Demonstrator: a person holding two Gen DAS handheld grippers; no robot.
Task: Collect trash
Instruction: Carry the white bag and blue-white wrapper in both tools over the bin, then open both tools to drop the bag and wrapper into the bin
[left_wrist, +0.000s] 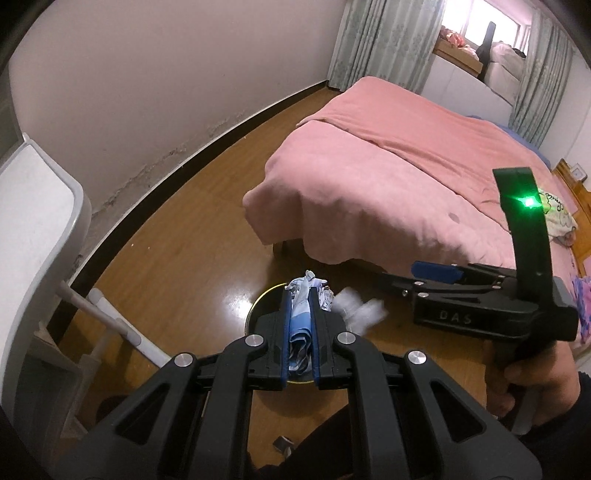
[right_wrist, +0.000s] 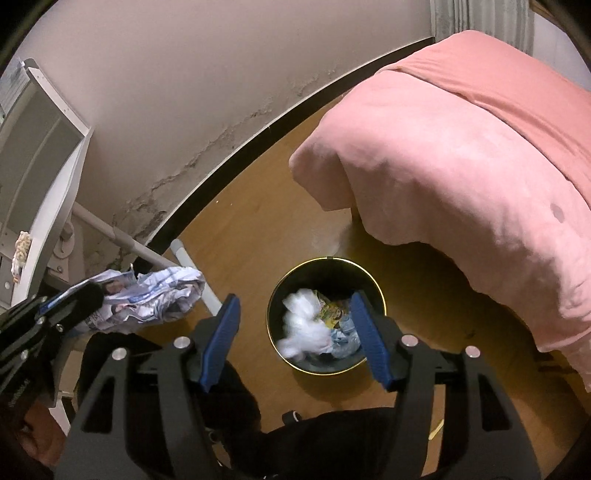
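Observation:
My left gripper (left_wrist: 300, 295) is shut on a crumpled blue-and-white paper (left_wrist: 300, 321), held above a round black trash bin with a gold rim (left_wrist: 258, 300). The paper also shows in the right wrist view (right_wrist: 155, 299), left of the bin (right_wrist: 280, 295). My right gripper (right_wrist: 295, 317) is open and empty above the bin. A blurred white tissue wad (right_wrist: 306, 325) is falling into the bin, onto coloured wrappers. In the left wrist view the white wad (left_wrist: 360, 308) blurs beside the right gripper (left_wrist: 391, 282).
A bed with a pink cover (left_wrist: 399, 184) stands to the right of the bin. A white desk (left_wrist: 33, 221) with metal legs stands at the left against the wall. The floor is brown wood (left_wrist: 177, 240). A small scrap (left_wrist: 284, 443) lies near my feet.

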